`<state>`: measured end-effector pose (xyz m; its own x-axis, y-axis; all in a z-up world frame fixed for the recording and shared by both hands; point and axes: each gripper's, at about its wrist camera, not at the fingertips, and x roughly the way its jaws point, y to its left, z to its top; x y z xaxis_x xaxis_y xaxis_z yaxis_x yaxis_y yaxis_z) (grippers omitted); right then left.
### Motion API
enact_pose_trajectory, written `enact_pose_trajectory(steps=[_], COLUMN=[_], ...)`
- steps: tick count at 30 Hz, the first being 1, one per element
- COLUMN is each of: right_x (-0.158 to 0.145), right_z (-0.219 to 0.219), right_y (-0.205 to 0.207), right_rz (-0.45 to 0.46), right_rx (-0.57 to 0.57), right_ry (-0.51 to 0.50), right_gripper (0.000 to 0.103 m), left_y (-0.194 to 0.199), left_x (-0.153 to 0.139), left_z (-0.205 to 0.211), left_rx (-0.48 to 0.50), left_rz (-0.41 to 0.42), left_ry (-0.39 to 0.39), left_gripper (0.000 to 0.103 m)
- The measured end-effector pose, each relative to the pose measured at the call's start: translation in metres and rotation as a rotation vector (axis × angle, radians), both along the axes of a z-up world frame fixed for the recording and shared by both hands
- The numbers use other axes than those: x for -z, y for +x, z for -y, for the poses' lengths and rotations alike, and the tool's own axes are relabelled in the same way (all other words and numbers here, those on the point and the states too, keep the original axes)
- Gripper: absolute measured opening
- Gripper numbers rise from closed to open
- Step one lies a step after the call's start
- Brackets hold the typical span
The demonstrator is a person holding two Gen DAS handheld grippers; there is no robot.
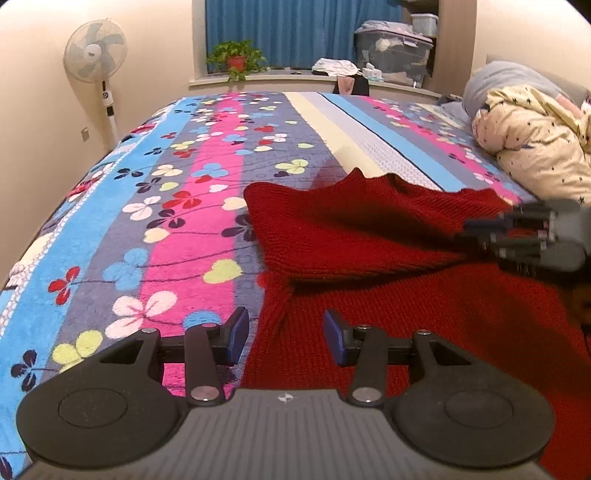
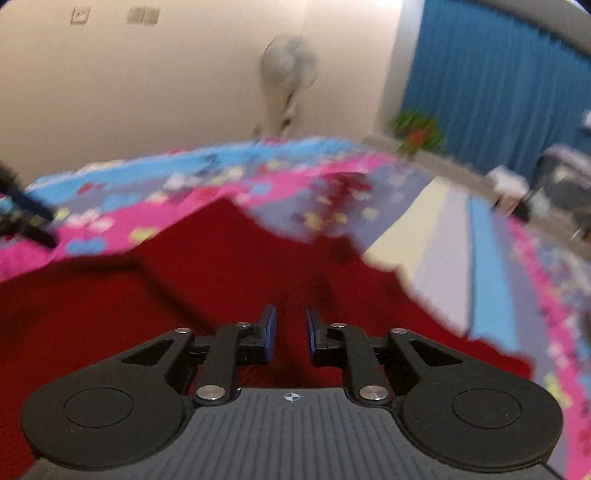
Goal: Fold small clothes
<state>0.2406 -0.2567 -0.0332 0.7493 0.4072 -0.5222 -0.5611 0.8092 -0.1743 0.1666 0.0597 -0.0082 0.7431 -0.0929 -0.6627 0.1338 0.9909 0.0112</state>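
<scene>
A red knitted sweater [image 1: 369, 236] lies on a bed covered by a striped blanket with clover shapes [image 1: 177, 206]. One part of the sweater is folded over on top of the rest.

The left wrist view is sharp. It shows the left gripper [image 1: 286, 338] low over the sweater's edge, where red wool meets blanket. Its blue pads stand about half open, and nothing is between them. At the right side of this view the right gripper [image 1: 517, 230] shows as a dark blur over the sweater. Only this view shows a puffy cream quilt with small dark stars [image 1: 535, 147] at the head of the bed, and a big clear plastic box with a lid [image 1: 393, 55] by the window. Things lie inside the box, but I cannot tell what they are.

The right wrist view is blurry. Here the right gripper [image 2: 291, 332] has its pads close together with a small gap. Nothing is gripped between them; the red sweater [image 2: 221, 251] is under them.

Both views show a white standing fan [image 1: 96, 51], a green plant in a red pot [image 1: 236, 59] and blue curtains [image 1: 295, 29].
</scene>
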Motion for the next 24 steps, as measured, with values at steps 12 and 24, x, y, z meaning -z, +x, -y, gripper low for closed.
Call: enact_pose_trajectory(steps=[12,24], right_x=[-0.047,-0.021], right_z=[0.122,0.157], right_y=[-0.032,-0.047], right_rz=[-0.143,-0.224], right_rx=[0.48,0.669], right_ry=[0.262,0.432], right_gripper=[0.048,0.053], left_y=[-0.005,-0.016], left_x=[-0.016,-0.007], left_z=[-0.003,0.003], left_rx=[0.004,0.007], left_rz=[0.026,0.054], left_ry=[-0.065,0.033], left_gripper=[0.05,0.05])
